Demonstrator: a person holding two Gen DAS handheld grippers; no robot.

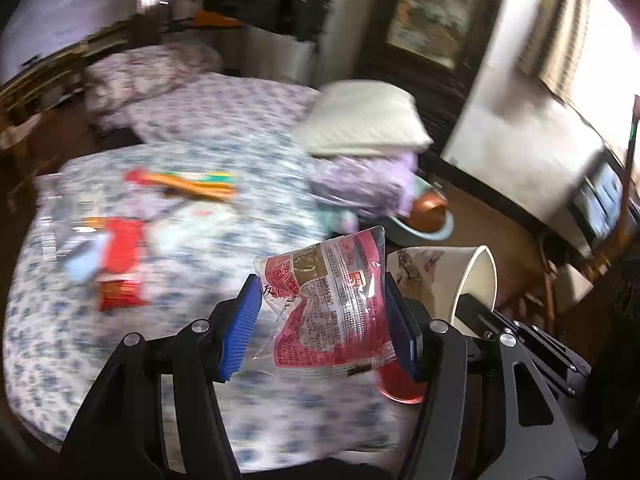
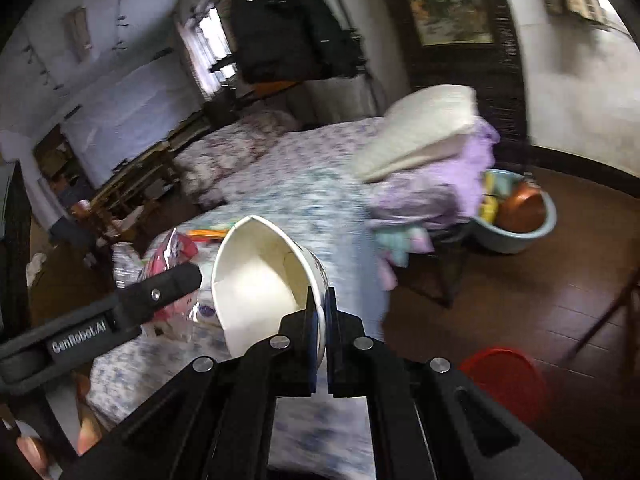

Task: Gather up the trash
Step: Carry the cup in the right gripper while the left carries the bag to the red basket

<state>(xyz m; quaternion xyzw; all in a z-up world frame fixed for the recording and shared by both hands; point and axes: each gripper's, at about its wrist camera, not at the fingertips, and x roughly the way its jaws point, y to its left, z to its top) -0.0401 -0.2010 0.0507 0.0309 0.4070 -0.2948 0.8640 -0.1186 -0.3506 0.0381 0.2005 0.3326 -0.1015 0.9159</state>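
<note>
A red and white snack wrapper [image 1: 328, 304] is held between the blue pads [image 1: 240, 332] of the left tongs [image 1: 320, 328], whose jaws stand partly open around it, above the floral-sheeted bed [image 1: 240, 168]. The wall of a white paper bowl [image 2: 260, 284] is pinched in the right tongs [image 2: 320, 320], whose jaws are nearly closed on its rim; the bowl is tilted with its mouth toward the camera, just beside the wrapper. More wrappers [image 1: 120, 268] are left lying on the bed. A red bin [image 2: 504, 376] is seen on the floor below the right tongs. A pillow [image 2: 424, 128] is stacked on folded purple bedding [image 2: 432, 188], near a blue basin [image 2: 516, 236].
</note>
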